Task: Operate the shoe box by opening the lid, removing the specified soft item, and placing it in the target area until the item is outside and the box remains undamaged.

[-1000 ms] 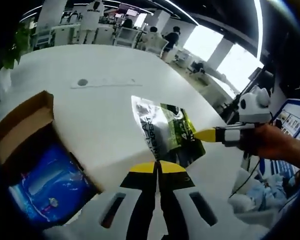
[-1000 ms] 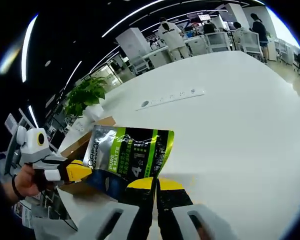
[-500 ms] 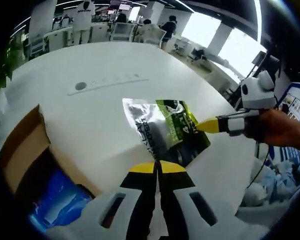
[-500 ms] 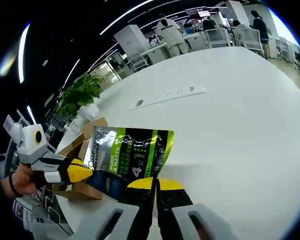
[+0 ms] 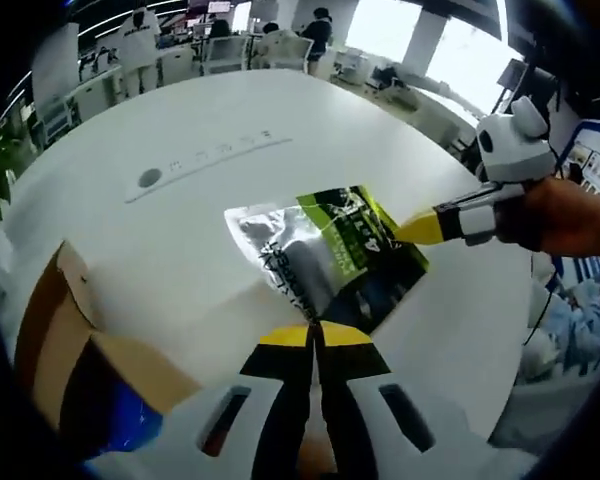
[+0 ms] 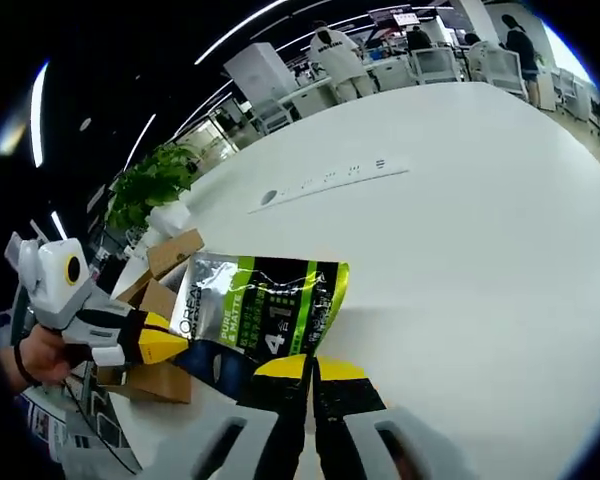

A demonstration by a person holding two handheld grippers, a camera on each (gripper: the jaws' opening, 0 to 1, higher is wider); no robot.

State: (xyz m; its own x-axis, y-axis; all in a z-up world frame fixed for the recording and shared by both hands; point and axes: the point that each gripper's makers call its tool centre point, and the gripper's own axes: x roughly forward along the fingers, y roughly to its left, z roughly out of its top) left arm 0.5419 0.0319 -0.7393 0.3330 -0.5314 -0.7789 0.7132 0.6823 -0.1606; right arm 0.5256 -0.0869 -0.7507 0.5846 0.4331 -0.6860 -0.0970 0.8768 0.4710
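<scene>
A silver, green and black soft pouch hangs just over the white table, held between both grippers. My left gripper is shut on its dark near edge. My right gripper comes in from the right, its yellow tip on the pouch's side. In the right gripper view the pouch spreads out above my right gripper, which is shut on its lower edge, while the left gripper pinches its left corner. The open brown shoe box lies to the left with a blue item inside.
A flush socket strip runs across the table's middle. A potted plant stands past the box at the table's edge. People and chairs fill the far end. A hand holds the right gripper.
Both grippers have kept hold of the pouch and carried it farther from the box. In the left gripper view the box has slid toward the lower left.
</scene>
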